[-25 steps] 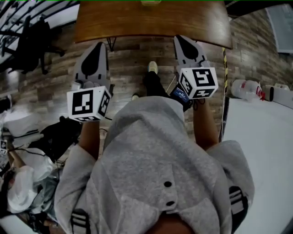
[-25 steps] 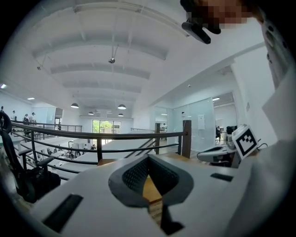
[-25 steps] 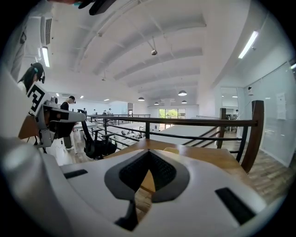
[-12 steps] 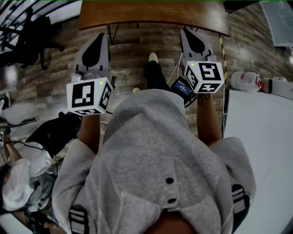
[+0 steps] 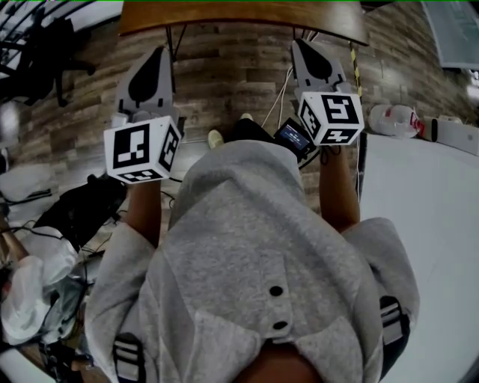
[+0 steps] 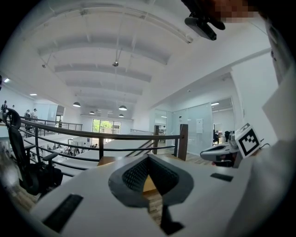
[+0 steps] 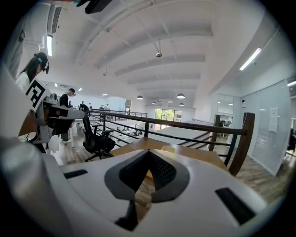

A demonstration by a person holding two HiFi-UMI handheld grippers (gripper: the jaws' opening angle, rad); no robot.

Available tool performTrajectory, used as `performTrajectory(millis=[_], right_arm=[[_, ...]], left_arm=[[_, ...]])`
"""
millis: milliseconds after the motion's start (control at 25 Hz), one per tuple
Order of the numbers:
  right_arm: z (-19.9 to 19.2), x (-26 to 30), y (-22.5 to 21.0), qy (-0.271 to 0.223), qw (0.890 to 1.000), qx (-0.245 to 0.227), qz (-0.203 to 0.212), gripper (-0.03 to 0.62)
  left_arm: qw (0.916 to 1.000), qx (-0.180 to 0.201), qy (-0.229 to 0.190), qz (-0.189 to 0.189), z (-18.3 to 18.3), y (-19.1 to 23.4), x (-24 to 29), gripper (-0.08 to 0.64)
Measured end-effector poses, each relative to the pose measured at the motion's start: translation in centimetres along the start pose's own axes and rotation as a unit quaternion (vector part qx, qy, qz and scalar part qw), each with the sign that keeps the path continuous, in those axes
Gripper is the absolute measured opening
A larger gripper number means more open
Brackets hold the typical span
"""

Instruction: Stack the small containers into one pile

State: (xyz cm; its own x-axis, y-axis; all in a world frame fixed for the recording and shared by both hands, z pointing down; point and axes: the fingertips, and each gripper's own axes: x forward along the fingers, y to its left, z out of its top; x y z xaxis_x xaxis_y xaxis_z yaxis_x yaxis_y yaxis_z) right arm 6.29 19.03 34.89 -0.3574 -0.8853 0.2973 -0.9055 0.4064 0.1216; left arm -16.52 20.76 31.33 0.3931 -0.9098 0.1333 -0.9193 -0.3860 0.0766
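Note:
No small container is clearly in view. A wooden table (image 5: 239, 15) lies at the top of the head view, beyond both grippers, and its tan top (image 7: 138, 146) shows past the right gripper's jaws. My left gripper (image 5: 156, 54) is held out over the plank floor, short of the table, jaws shut with nothing between them (image 6: 148, 159). My right gripper (image 5: 301, 46) is level with it, near the table's front edge, also shut and empty (image 7: 148, 155). Each gripper sees the other at its side: the right gripper (image 6: 222, 150), the left gripper (image 7: 55, 111).
A white surface (image 5: 426, 224) fills the right side, with plastic bottles (image 5: 397, 120) on the floor beyond it. A black bag (image 5: 82, 209) and cables lie at the left. An office chair (image 7: 97, 139) stands left of the table, and a dark railing (image 7: 185, 125) runs behind it.
The table has slid toward the top edge of the head view, and less of it shows. Both grippers stay side by side and shut.

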Motion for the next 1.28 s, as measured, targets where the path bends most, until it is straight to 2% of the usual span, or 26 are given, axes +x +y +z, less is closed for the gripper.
performTrajectory(millis=[320, 560, 880, 1000, 1280], right_arm=[[-1.2, -1.6, -1.9, 0.011, 1.0, 0.017, 0.012, 0.015], [-2.6, -4.3, -4.9, 0.007, 0.999, 0.025, 0.019, 0.015], [-3.8, -8.3, -8.8, -0.011, 0.999, 0.038, 0.003, 0.015], [-4.5, -9.6, -10.8, -0.012, 0.999, 0.036, -0.001, 0.015], [-5.1, -11.3, -12.0, -0.026, 0.999, 0.036, -0.005, 0.015]], left_arm=[[0.9991, -0.017, 0.03, -0.024, -1.1, -5.0, 1.2, 0.012], [0.9986, -0.007, 0.041, -0.033, -1.5, -10.3, 2.2, 0.012], [0.9987, 0.021, 0.031, -0.036, -1.2, -15.1, 2.6, 0.012], [0.9989, 0.021, 0.024, -0.034, -1.2, -17.3, 3.2, 0.012], [0.9993, 0.019, 0.017, -0.028, -1.9, -19.5, 2.7, 0.012]])
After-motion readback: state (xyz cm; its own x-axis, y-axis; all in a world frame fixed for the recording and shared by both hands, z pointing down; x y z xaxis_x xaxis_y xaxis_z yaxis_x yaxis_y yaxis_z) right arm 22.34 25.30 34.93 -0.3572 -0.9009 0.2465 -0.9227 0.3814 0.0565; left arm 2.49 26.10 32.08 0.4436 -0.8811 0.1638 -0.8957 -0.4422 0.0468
